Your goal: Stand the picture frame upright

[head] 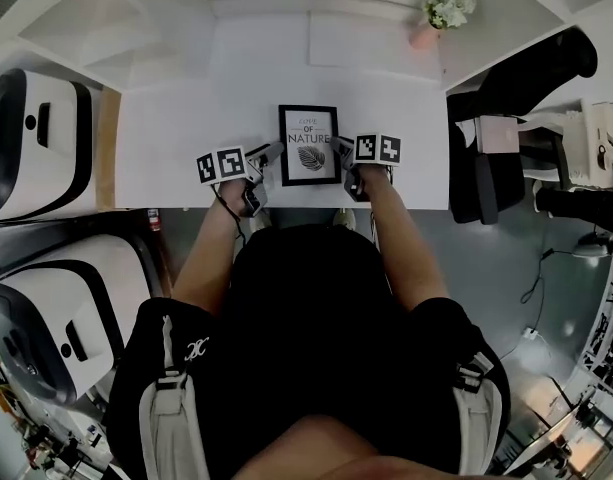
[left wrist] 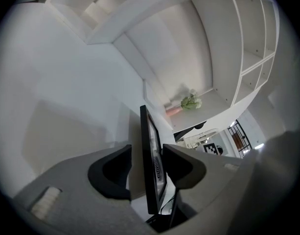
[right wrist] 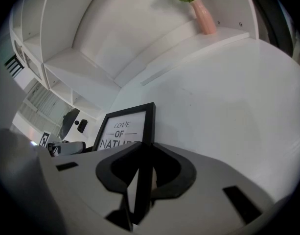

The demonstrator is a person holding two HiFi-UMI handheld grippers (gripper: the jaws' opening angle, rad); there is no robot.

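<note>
The picture frame [head: 309,144] is black-rimmed with a "LOVE OF NATURE" leaf print, and sits near the front edge of the white table [head: 176,138]. My right gripper [head: 344,152] is shut on its right edge; in the right gripper view the jaws pinch the rim [right wrist: 143,151] and the print [right wrist: 121,126] shows beyond. My left gripper [head: 272,154] is at the frame's left edge. In the left gripper view the frame [left wrist: 149,126] stands edge-on between the jaws of the left gripper [left wrist: 147,151], with a gap on the left side. Whether the frame's bottom rests on the table I cannot tell.
A pink vase of flowers [head: 432,20] stands at the table's back right, also seen as the vase [right wrist: 204,19]. White shelving rises behind. A black chair [head: 506,118] is at the right, and white machines [head: 36,138] are at the left.
</note>
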